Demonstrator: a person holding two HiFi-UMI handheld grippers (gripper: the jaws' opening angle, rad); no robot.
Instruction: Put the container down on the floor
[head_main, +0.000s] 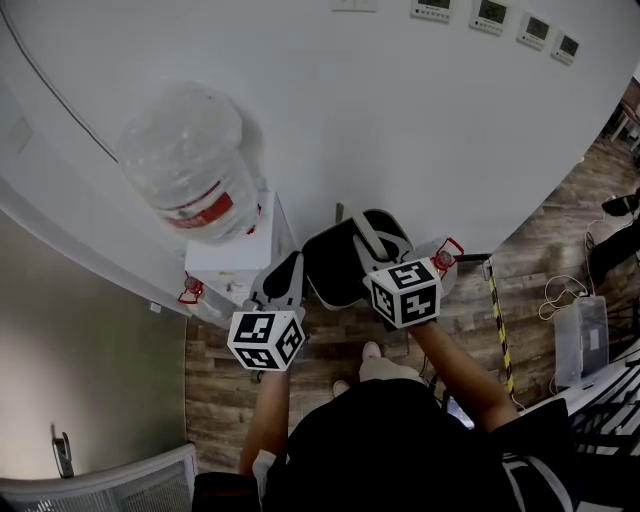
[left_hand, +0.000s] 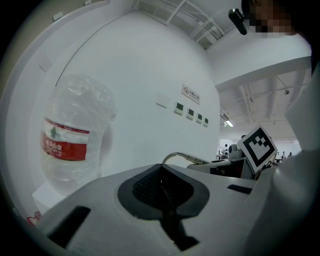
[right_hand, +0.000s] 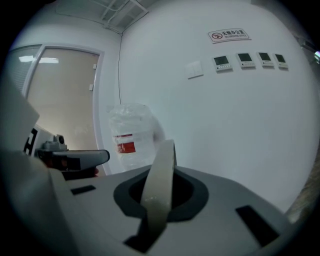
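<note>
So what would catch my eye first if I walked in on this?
Probably the big clear water bottle with its red label, upended on a white dispenser against the wall at the left. Then the dark container in the middle, over the wooden floor. Its pale handle is pinched in the right gripper, and the left gripper is shut close beside it.

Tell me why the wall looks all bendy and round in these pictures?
Head view: the wide lens bends the straight wall into a curve. Left gripper view: the corners go black and the water bottle bulges. Right gripper view: the pale handle close up looks soft and blurry.
</note>
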